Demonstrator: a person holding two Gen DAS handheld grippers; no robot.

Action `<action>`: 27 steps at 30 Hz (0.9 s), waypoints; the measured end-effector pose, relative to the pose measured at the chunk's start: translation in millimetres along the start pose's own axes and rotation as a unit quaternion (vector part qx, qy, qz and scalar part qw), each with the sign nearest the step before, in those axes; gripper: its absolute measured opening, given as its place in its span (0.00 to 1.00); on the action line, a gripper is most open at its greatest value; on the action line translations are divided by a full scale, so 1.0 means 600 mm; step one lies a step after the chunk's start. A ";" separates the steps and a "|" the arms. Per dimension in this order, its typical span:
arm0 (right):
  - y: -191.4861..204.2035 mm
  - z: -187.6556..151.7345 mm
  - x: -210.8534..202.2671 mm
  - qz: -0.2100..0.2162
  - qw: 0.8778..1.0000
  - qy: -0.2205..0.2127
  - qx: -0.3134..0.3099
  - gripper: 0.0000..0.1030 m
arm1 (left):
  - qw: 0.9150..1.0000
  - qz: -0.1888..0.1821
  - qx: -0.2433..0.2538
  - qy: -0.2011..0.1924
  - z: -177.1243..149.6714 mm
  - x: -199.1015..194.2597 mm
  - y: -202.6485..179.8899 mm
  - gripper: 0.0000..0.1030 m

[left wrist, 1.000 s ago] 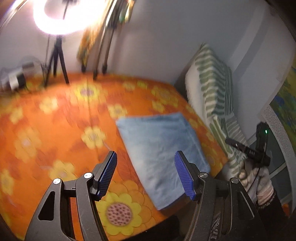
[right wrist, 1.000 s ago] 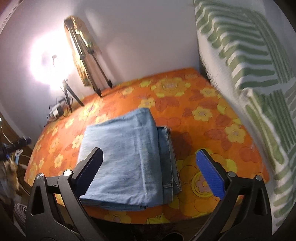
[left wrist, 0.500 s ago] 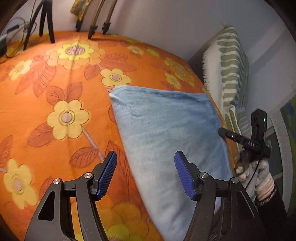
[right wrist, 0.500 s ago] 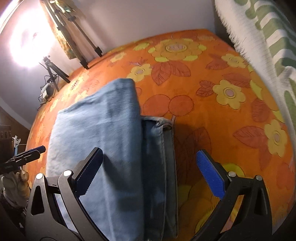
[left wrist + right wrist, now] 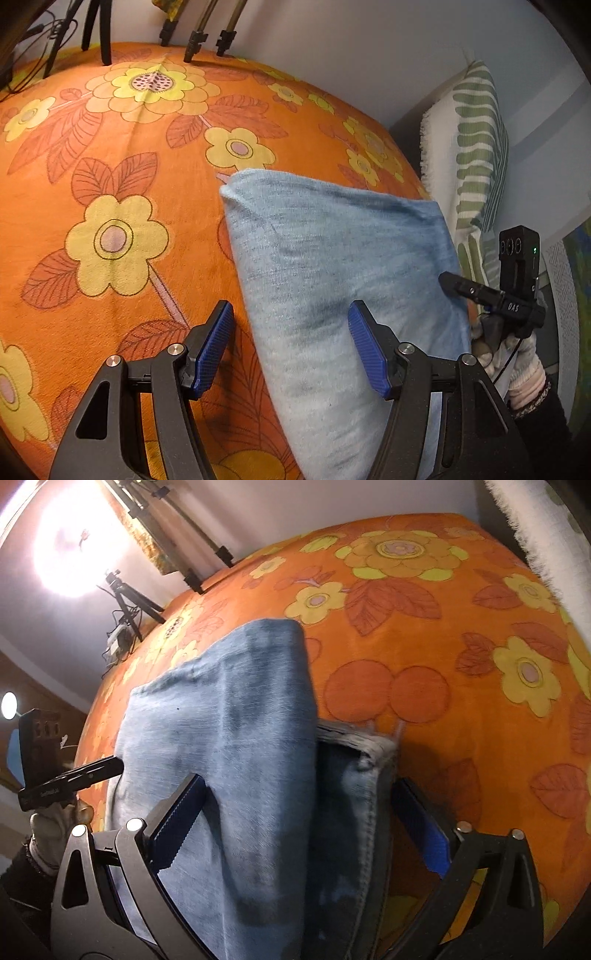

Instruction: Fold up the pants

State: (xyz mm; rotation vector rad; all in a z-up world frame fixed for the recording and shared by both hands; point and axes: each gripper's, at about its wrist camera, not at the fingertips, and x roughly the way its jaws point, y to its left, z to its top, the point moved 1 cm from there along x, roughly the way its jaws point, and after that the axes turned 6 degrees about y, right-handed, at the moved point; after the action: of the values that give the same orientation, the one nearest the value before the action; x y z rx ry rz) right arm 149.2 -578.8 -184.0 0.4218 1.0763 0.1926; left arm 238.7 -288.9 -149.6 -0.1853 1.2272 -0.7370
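pants (image 5: 332,280) lie folded on the orange flowered bedspread (image 5: 110,155), near its front edge, long axis running away from both cameras. left gripper (image 5: 291,347) hangs over the pants' left long edge: one blue pad over bare bedspread, the other over denim, jaws a good way apart and holding nothing. right gripper (image 5: 299,812) straddles the opposite side, jaws wide, nothing pinched that i can see; its left pad is over the top layer, its right pad just beside the stitched hem where the lower layers peek out. so the bundle sits between the two hands, one on each long edge, neither plainly nearer. the cloth is soft, faded blue denim, thick in its stacked layers, slightly puffed on top, with a frayed pale corner on the right. a green-striped fringed blanket (image 5: 476,147) hangs beyond. looks like a next fold or a lift wants both edges taken together.
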 end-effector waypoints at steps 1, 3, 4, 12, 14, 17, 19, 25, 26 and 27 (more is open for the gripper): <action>0.004 0.002 0.003 -0.003 1.000 0.000 -0.006 1.00 | 1.000 -0.001 -0.001 -0.002 0.000 0.001 0.000 0.62; 0.007 0.005 0.004 -0.003 1.000 -0.002 -0.011 0.99 | 1.000 -0.004 0.002 -0.002 -0.001 0.004 -0.003 0.61; 0.009 0.004 0.002 -0.002 1.000 -0.005 -0.014 0.92 | 1.000 -0.007 0.004 -0.001 0.000 0.007 -0.006 0.60; 0.033 -0.001 0.005 0.054 0.998 0.010 -0.013 0.34 | 1.000 -0.011 0.019 -0.003 0.000 0.016 -0.031 0.33; 0.049 -0.005 0.007 0.027 0.999 0.004 -0.019 0.32 | 1.000 -0.004 0.030 -0.008 0.000 0.014 -0.040 0.28; 0.059 -0.009 0.004 0.010 1.000 0.000 -0.025 0.27 | 0.999 -0.001 0.039 -0.016 0.000 0.010 -0.051 0.19; 0.065 -0.011 -0.003 -0.001 1.000 -0.006 -0.028 0.21 | 0.999 0.000 0.047 -0.022 0.000 0.004 -0.058 0.14; 0.111 -0.025 -0.044 -0.051 0.995 -0.046 -0.070 0.14 | 0.996 0.001 0.077 -0.046 -0.006 -0.020 -0.081 0.11; 0.119 -0.028 -0.050 -0.059 0.994 -0.052 -0.078 0.14 | 0.995 0.001 0.083 -0.050 -0.007 -0.024 -0.085 0.10; 0.128 -0.031 -0.055 -0.067 0.992 -0.057 -0.085 0.14 | 0.995 -0.001 0.085 -0.054 -0.007 -0.029 -0.088 0.10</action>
State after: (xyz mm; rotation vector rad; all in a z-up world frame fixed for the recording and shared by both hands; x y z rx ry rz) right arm 121.2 -516.7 -132.1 0.2036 0.9645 0.1374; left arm 210.6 -317.7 -110.6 -0.0844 1.0568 -0.8202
